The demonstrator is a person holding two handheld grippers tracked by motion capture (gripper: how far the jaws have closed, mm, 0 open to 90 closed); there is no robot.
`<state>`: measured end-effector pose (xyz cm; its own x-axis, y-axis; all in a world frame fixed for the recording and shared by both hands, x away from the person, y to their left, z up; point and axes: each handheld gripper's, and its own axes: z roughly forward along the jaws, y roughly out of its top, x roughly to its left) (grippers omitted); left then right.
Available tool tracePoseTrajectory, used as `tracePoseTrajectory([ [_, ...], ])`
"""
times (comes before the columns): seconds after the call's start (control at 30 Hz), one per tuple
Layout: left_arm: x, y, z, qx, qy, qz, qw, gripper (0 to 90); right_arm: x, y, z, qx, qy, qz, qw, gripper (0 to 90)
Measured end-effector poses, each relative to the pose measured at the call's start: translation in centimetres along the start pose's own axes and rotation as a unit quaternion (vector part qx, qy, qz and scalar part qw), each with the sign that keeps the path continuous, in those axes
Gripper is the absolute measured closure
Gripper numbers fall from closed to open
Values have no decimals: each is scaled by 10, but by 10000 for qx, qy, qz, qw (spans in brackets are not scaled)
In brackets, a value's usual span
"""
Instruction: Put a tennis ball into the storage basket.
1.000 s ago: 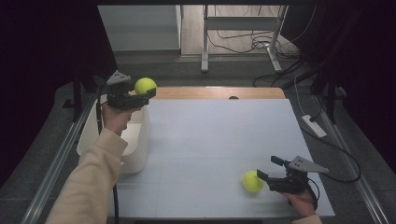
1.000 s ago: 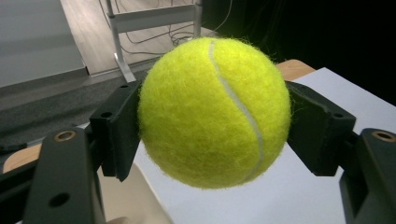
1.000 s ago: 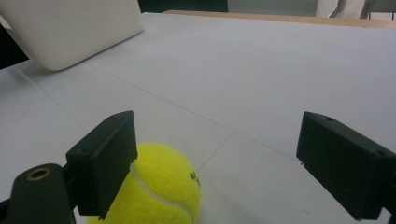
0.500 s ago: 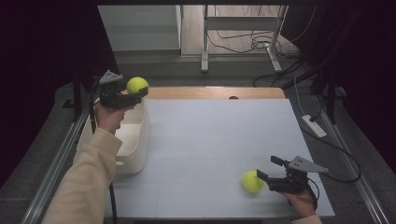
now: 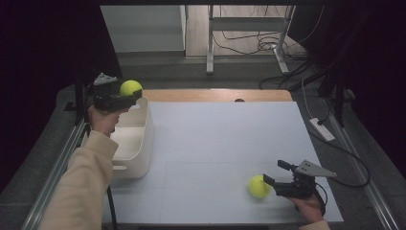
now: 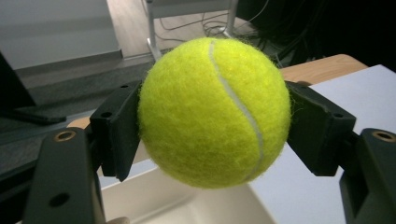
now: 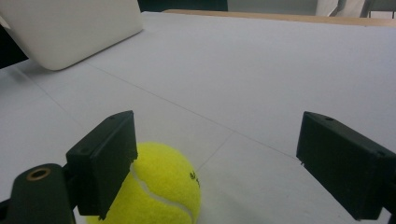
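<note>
My left gripper [image 5: 128, 96] is shut on a yellow-green tennis ball [image 5: 130, 87], held in the air above the far end of a white bin [image 5: 143, 139]. In the left gripper view both pads press the sides of the ball [image 6: 215, 112], with the bin's inside [image 6: 187, 207] below it. A second tennis ball [image 5: 259, 186] lies on the white table near the front right. My right gripper [image 5: 273, 171] rests low beside it, open. In the right gripper view that ball [image 7: 156, 189] sits against the left jaw, with a wide gap to the right jaw.
The white tabletop [image 5: 220, 139] stretches between the bin and the right hand. A wooden strip [image 5: 215, 95] runs along its far edge. Beyond it are a metal stand [image 5: 210, 43] and floor cables. A power strip [image 5: 321, 129] lies off the table's right side.
My left hand has carried the ball leftward, from over the bin's far right corner to over the bin. The right gripper and the second ball have stayed put.
</note>
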<state>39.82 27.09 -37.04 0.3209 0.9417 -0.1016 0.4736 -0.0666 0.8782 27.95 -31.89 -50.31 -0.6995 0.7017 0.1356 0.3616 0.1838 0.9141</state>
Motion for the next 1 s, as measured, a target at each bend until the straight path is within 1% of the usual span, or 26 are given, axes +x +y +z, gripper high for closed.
tracePoseTrajectory([
  [0.13,9,-3,0,72,88,-94,9999,269,0,0,0,-1,1,-1,10000,121],
  [0.33,22,-7,-1,174,255,-177,9994,269,0,0,0,11,-6,-1,10000,121],
  [0.4,25,-8,-1,193,276,-191,9993,269,0,0,0,11,-6,-14,10000,121],
  [0.43,29,-10,-1,233,315,-223,9990,269,0,0,0,9,-13,-6,10000,121],
  [0.5,32,-12,-1,285,331,-270,9987,269,0,0,0,11,-8,-3,10000,121],
  [0.67,35,-15,0,416,364,-229,9982,268,0,0,1,23,-14,-3,10000,121],
  [0.83,37,-18,2,546,350,-241,9976,268,0,0,1,27,-20,-6,10000,121],
  [0.87,38,-19,2,612,352,-256,9972,268,1,0,1,28,-21,-6,10000,121],
  [0.93,38,-19,3,659,357,-260,9968,268,1,0,1,46,-10,-15,10000,121],
  [1.0,39,-21,4,789,364,-266,9959,268,1,0,1,48,-11,-17,10000,121],
])
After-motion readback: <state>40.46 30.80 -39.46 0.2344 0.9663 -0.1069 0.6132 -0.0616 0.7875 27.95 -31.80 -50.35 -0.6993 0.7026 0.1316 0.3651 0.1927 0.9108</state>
